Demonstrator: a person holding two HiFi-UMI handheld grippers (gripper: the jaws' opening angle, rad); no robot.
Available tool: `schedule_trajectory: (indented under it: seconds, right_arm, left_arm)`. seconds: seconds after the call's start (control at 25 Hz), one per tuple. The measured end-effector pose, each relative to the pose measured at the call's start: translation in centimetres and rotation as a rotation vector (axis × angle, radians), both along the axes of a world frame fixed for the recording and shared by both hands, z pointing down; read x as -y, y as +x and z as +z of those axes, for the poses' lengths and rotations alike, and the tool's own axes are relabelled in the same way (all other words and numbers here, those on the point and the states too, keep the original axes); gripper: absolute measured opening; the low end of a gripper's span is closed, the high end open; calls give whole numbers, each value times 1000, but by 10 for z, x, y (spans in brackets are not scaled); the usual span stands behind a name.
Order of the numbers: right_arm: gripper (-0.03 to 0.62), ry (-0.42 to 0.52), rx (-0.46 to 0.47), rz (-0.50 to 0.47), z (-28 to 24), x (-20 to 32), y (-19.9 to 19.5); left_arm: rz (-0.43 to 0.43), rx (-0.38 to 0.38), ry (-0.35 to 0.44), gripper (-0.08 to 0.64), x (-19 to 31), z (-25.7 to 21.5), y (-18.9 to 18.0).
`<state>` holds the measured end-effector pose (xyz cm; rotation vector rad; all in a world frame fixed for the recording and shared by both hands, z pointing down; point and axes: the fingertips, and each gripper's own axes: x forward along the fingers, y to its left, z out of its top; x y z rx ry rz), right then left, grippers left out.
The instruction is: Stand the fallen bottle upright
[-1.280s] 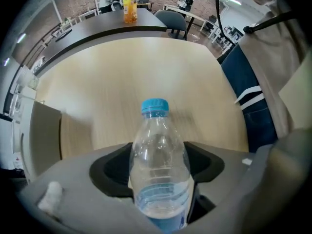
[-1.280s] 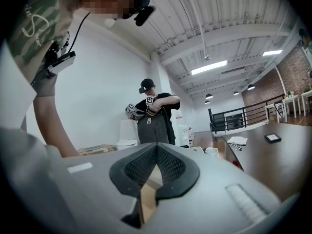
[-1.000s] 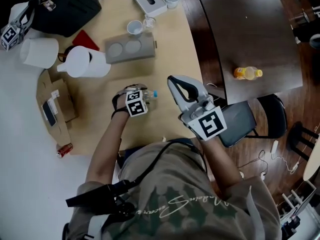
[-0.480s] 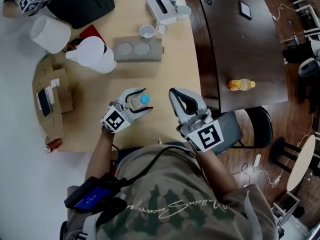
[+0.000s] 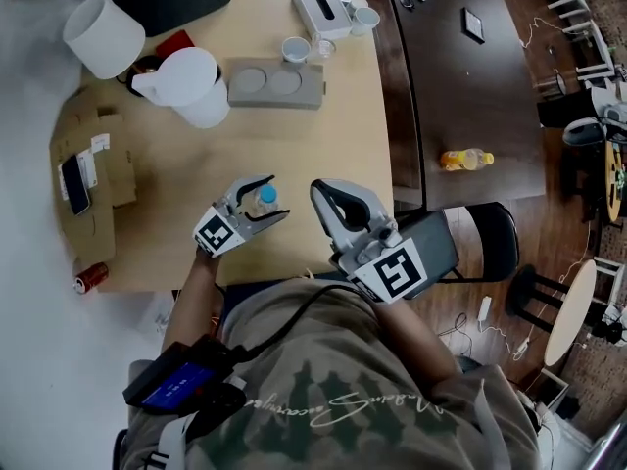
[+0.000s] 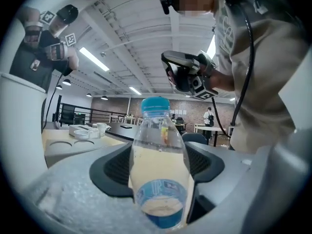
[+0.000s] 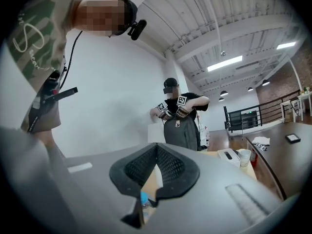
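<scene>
A clear bottle [image 5: 261, 202] with a blue cap and a blue label stands upright between the pads of my left gripper [image 5: 268, 198], held above the light wooden table [image 5: 167, 223]. In the left gripper view the bottle [image 6: 158, 169] fills the middle, with a dark pad pressed on each side of it and pale liquid inside. My right gripper [image 5: 319, 192] hovers just right of the bottle with its jaws closed and nothing in them. Through its jaws, the right gripper view [image 7: 156, 152] shows the blue cap [image 7: 145, 199] below.
A white jug [image 5: 186, 84], a white bucket [image 5: 103, 35], a grey two-hole tray [image 5: 274, 81], cups [image 5: 294, 49] and a tissue box [image 5: 321, 8] stand further back. A cardboard box [image 5: 88, 169] sits left. A yellow bottle [image 5: 465, 159] lies on the dark table.
My left gripper has risen off the table and tipped from pointing down to level, bringing the bottle from lying to upright. My right gripper has drifted left towards it.
</scene>
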<state>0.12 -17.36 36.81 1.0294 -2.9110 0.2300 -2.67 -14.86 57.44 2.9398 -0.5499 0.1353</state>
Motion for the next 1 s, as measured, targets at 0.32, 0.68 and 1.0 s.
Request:
schedule_trajectory:
  seconds: [0.32,0.68,1.0]
  right_arm:
    - [5,-2,-47,59,1,-11,0]
    - [5,-11,-89,69,5,-36,-8]
    - [5,-18,-108,88,8,-47,-2]
  left_arm:
    - [82,57,94,337,-31,2,3]
    - [106,58,127,342,-41,1,-2]
    - [94,28,128,358,-42,3,-6]
